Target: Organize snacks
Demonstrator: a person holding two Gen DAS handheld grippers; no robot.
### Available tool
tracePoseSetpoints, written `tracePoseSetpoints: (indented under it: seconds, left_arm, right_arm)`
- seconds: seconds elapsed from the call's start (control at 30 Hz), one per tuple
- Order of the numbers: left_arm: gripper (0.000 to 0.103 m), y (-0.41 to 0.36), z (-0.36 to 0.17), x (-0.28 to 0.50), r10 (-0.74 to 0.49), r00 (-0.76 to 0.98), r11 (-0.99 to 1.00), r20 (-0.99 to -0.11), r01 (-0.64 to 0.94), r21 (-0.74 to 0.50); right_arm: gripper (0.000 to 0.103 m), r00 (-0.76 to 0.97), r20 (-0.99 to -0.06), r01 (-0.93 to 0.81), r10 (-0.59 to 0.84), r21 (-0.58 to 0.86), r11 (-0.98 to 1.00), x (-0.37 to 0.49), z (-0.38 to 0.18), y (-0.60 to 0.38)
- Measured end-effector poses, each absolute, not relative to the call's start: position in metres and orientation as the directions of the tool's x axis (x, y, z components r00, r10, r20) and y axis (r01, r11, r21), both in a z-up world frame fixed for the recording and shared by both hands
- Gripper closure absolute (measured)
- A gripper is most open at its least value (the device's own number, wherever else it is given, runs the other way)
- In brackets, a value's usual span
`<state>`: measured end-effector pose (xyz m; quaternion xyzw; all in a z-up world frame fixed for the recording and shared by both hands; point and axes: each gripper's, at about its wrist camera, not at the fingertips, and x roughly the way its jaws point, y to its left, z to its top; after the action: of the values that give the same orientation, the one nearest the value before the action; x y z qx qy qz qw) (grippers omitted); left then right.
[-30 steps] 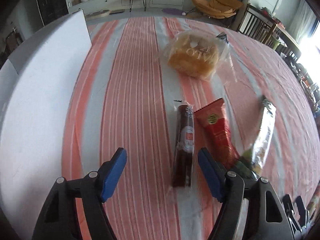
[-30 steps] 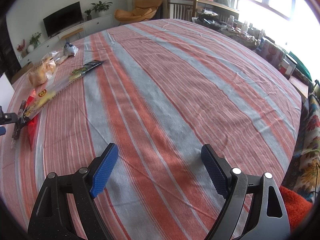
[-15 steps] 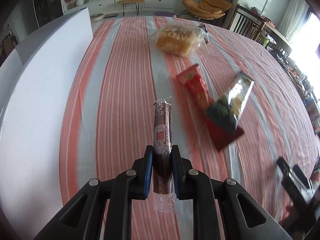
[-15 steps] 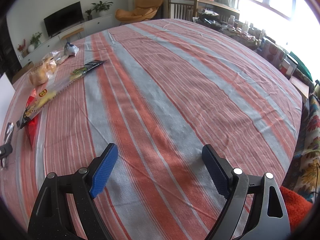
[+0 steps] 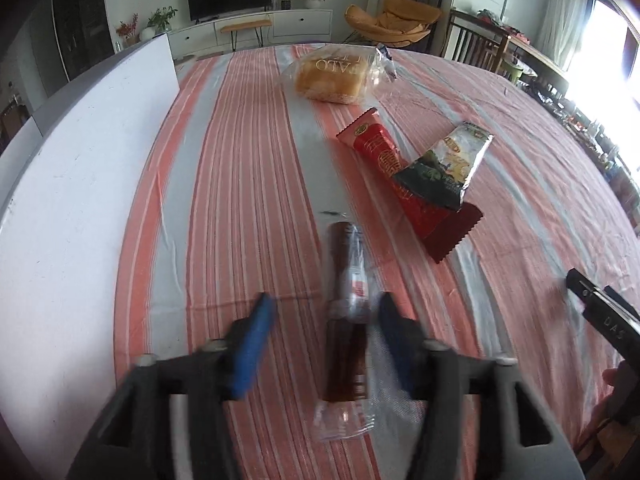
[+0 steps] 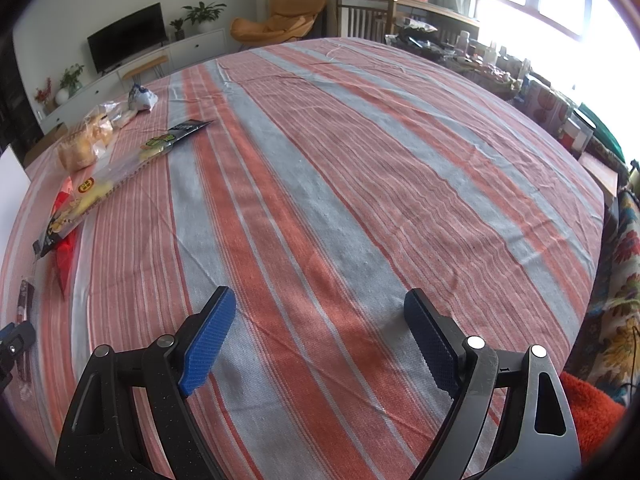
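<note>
While its jaws have just been opening, the left gripper [image 5: 324,332] stands apart around the dark sausage stick [image 5: 346,316], which lies loose on the striped tablecloth [image 5: 240,184] between the blue pads, neither clearly pressing it. The right gripper [image 6: 320,344] hovers wide open over bare cloth, holding nothing.

So the left gripper [image 5: 326,334] grabbed the sausage [image 5: 346,308], dragged it toward the near edge of the table [image 5: 248,184], away from the red pack [image 5: 394,168], and its jaws have just been opening again, sausage lying loose between them.
</note>
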<state>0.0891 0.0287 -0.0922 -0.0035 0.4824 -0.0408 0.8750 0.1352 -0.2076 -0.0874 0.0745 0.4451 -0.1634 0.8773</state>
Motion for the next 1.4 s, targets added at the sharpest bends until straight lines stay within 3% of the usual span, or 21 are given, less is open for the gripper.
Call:
tracePoseSetpoints:
  seconds: [0.47, 0.83, 0.9, 0.97, 1.1, 1.23, 1.4]
  left_arm:
    - [0.004, 0.031, -0.105, 0.091, -0.017, 0.585, 1.000, -0.811, 0.025, -0.003]
    - [0.000, 0.027, -0.108, 0.093, -0.015, 0.581, 1.000, -0.814, 0.025, -0.001]
    - [0.000, 0.027, -0.108, 0.093, -0.015, 0.581, 1.000, -0.813, 0.025, -0.001]
    - [0.000, 0.027, -0.108, 0.093, -0.015, 0.581, 1.000, -0.813, 0.025, -0.001]
    - [0.000, 0.027, -0.108, 0.093, -0.015, 0.582, 1.000, -0.813, 0.025, -0.001]
    - [0.000, 0.027, -0.107, 0.093, -0.016, 0.582, 1.000, -0.813, 0.025, -0.002]
    - [0.000, 0.026, -0.108, 0.093, -0.017, 0.582, 1.000, -0.813, 0.025, -0.003]
  right_arm:
    - [0.014, 0.551, -0.805, 0.353, -0.220, -0.015, 0.936, 0.135, -0.088, -0.208]
    - [0.009, 0.543, -0.821, 0.333, -0.174, 0.020, 0.943, 0.137, -0.088, -0.211]
    - [0.009, 0.588, -0.806, 0.340, -0.064, 0.175, 0.924, 0.130, -0.081, -0.224]
    - [0.009, 0.664, -0.737, 0.339, 0.128, 0.448, 0.827, 0.121, -0.077, -0.245]
    - [0.009, 0.607, -0.669, 0.303, 0.428, 0.693, 0.654, 0.158, -0.082, -0.240]
    - [0.011, 0.533, -0.581, 0.269, 0.615, 0.805, 0.529, 0.216, -0.090, -0.206]
    - [0.012, 0.475, -0.618, 0.351, 0.626, 0.786, 0.509, 0.271, -0.104, -0.176]
